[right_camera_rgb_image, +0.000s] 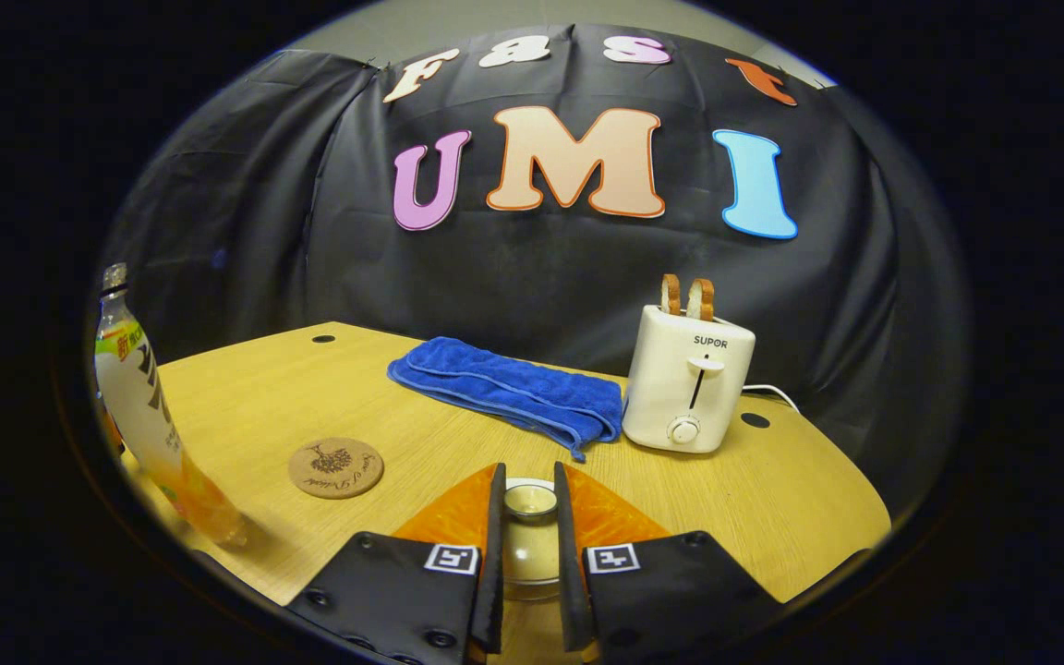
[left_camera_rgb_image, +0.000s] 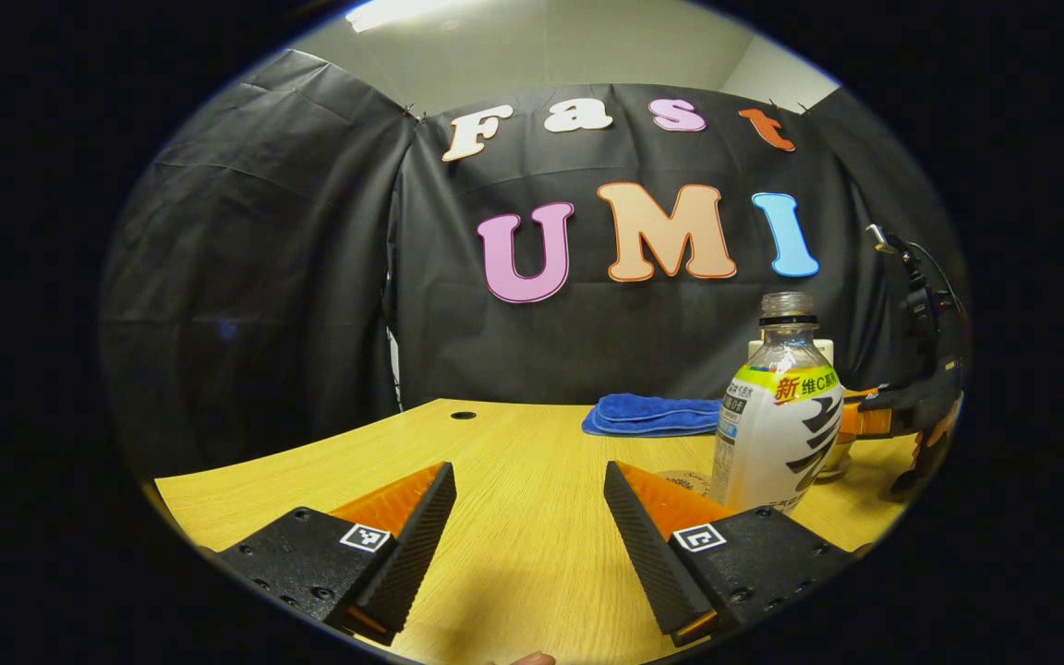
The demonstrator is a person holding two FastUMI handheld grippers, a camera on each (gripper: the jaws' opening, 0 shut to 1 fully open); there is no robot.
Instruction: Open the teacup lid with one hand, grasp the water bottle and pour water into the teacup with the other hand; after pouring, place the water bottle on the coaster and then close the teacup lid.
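Note:
A clear uncapped water bottle (left_camera_rgb_image: 777,416) with a white and yellow-green label stands on the wooden table (left_camera_rgb_image: 513,443), just right of my left gripper (left_camera_rgb_image: 528,471). That gripper is open, with nothing between its fingers. In the right gripper view the bottle (right_camera_rgb_image: 139,406) stands at the far left and the round cork coaster (right_camera_rgb_image: 336,467) lies bare beside it. My right gripper (right_camera_rgb_image: 528,471) is shut on the knob of the teacup lid (right_camera_rgb_image: 530,501). The glass teacup (right_camera_rgb_image: 532,559) shows below, between the fingers. I cannot tell whether the lid is lifted off the cup.
A folded blue towel (right_camera_rgb_image: 504,388) lies at the back of the table. A white toaster (right_camera_rgb_image: 689,388) with two slices of bread stands to its right. The other gripper (left_camera_rgb_image: 911,411) shows at the far right of the left gripper view, behind the bottle.

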